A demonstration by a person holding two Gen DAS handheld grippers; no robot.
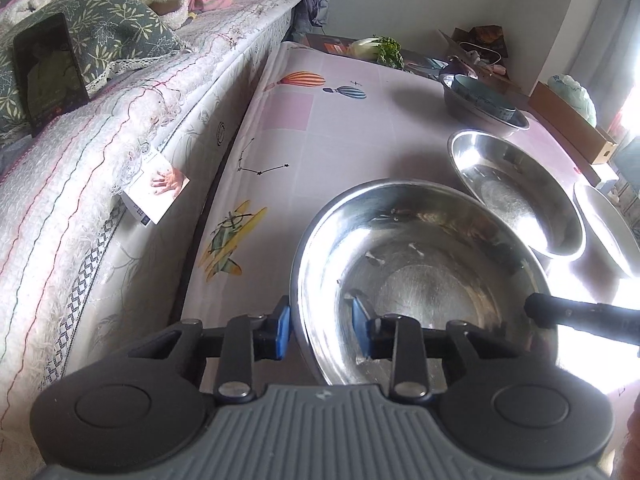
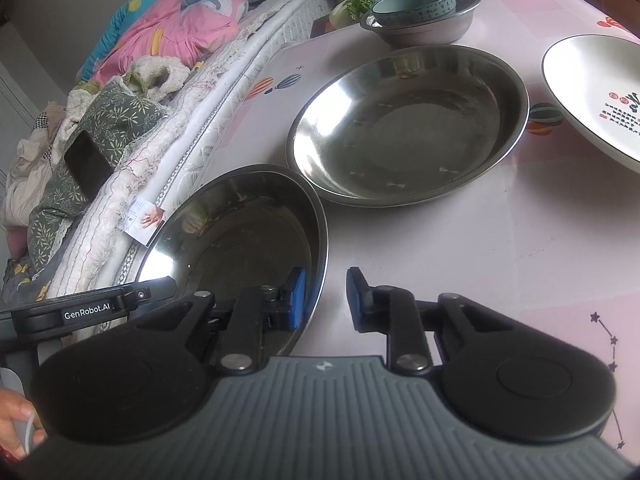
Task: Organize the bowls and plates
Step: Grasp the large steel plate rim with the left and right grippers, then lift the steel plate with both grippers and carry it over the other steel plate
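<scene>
While the left wrist view looked down across a table covered in a pale pink cloth printed with balloons and stars, the left gripper sat at the table's near edge. Its blue pads straddled the near left rim of a shallow steel bowl, one pad outside, one inside. The gap between them looked wider than the thin rim, so whether they pinched it could not be told. The bowl was round, polished and mirror-bright, with a flat base and a few small specks inside. A black finger of the other gripper crossed its right rim. Just beyond, touching or nearly so, lay a second steel dish. A white plate showed at the right edge, washed out by glare. Toward the far edge stood a steel basin holding a teal bowl. A bed ran along the table's left side.

In the right wrist view, the right gripper straddled the right rim of the same steel bowl, its left pad inside and its right pad over the cloth outside. Here too a gap showed, and contact could not be judged. The bowl appeared darker, reflecting the room. The second steel dish lay behind it, rims close. The white plate, printed with red and black characters, sat at the right edge. The teal bowl rested in its basin near the far edge.
</scene>
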